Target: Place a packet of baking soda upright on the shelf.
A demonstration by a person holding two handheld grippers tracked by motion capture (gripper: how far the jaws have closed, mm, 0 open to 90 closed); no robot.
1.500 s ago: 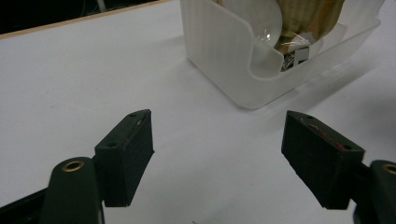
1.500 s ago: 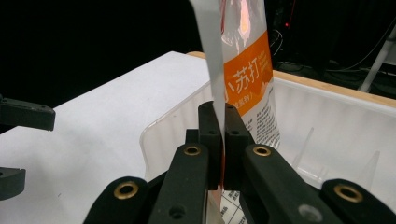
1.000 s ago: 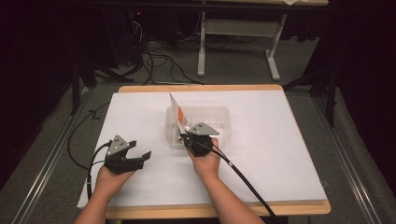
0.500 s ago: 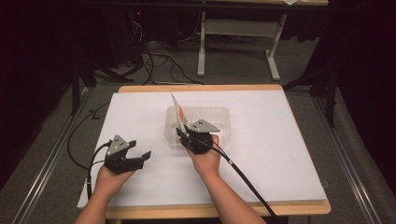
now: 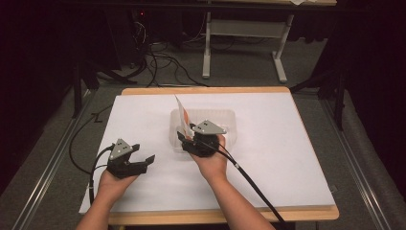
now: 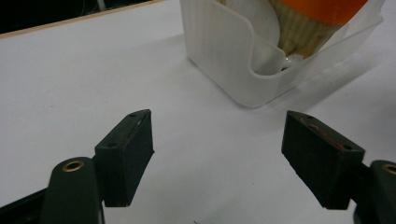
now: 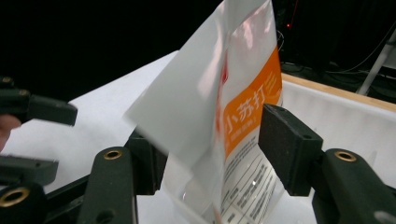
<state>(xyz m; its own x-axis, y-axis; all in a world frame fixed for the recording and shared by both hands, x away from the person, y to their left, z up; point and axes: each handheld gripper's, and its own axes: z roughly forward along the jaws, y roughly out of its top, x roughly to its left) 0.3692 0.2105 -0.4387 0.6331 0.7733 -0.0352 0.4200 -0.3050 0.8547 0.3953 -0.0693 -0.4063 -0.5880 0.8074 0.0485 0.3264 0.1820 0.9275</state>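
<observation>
A white and orange packet (image 5: 182, 114) stands tilted at the left end of a clear plastic container (image 5: 230, 114) in the middle of the table. My right gripper (image 5: 184, 139) is shut on the packet, one jaw on each side of its lower part. In the right gripper view the packet (image 7: 243, 107) sits between the jaws of the right gripper (image 7: 212, 154) and hides the left pad. My left gripper (image 5: 146, 160) rests on the white sheet to the left, open, with nothing in it. In the left gripper view the left gripper (image 6: 217, 154) faces the container (image 6: 219, 51) and the packet's orange end (image 6: 322, 7).
A white sheet (image 5: 287, 143) covers the wooden table. Black cables (image 5: 249, 179) trail from both grippers toward the near edge. Beyond the table are a dark floor with cables and a white desk frame (image 5: 244, 28).
The right gripper has edged slightly forward with the packet. The left gripper has stayed put.
</observation>
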